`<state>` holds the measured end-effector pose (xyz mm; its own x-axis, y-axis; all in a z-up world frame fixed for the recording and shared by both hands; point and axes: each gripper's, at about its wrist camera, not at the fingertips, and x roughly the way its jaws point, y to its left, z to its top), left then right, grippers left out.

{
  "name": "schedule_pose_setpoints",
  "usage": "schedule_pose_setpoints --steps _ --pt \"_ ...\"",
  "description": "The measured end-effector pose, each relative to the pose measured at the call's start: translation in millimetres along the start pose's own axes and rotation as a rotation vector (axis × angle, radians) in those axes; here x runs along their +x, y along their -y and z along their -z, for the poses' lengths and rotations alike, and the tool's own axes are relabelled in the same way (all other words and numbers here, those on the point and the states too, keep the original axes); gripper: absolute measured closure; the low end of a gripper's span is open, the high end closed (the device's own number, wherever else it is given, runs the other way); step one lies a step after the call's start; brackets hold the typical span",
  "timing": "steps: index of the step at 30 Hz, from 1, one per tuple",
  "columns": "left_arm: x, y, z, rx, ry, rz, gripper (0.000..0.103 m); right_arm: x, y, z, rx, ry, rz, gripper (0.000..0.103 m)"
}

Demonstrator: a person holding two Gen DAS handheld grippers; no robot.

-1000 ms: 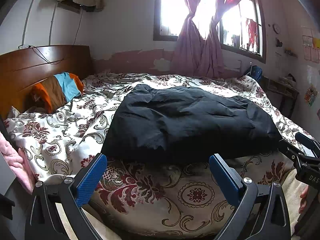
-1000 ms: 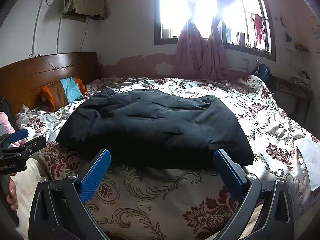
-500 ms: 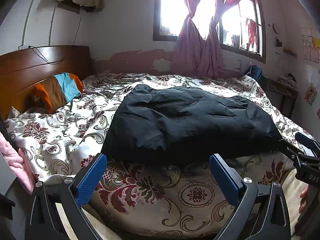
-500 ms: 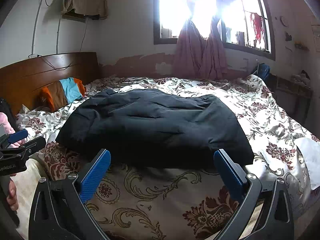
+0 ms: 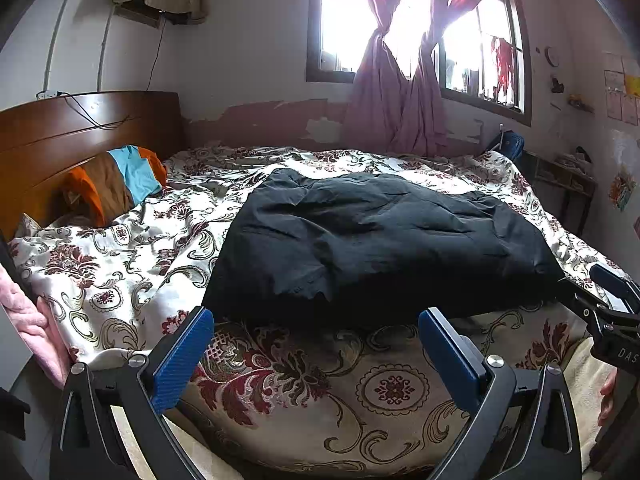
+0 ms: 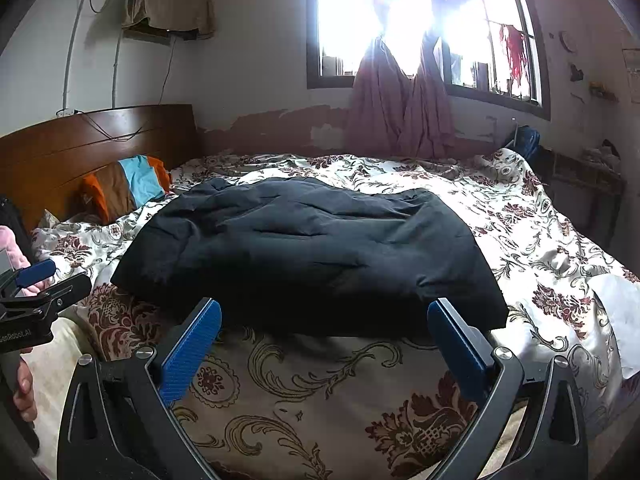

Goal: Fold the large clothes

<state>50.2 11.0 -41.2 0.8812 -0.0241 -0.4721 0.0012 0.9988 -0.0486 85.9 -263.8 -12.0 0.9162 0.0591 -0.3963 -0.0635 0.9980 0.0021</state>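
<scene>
A large black padded garment point(image 5: 380, 240) lies folded into a rough rectangle in the middle of the floral bedspread point(image 5: 120, 264); it also shows in the right wrist view point(image 6: 312, 256). My left gripper point(image 5: 316, 324) is open and empty, held back from the garment's near edge. My right gripper point(image 6: 324, 316) is open and empty, also just short of that edge. The right gripper point(image 5: 612, 300) shows at the right of the left wrist view, and the left gripper point(image 6: 36, 280) at the left of the right wrist view.
An orange, brown and blue pillow point(image 5: 116, 184) leans on the wooden headboard point(image 5: 80, 128) at the left. A pink cloth point(image 5: 28, 320) hangs at the near left. A window with tied pink curtains point(image 5: 396, 92) is behind the bed. A side table point(image 5: 568, 176) stands at the right.
</scene>
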Motion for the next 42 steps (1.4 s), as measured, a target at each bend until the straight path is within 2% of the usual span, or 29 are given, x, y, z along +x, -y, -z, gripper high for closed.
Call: schedule_pose_setpoints --steps 42 --pt "0.6 0.2 0.3 -0.002 -0.003 0.001 0.000 0.7 -2.6 2.1 0.008 -0.003 -0.003 0.002"
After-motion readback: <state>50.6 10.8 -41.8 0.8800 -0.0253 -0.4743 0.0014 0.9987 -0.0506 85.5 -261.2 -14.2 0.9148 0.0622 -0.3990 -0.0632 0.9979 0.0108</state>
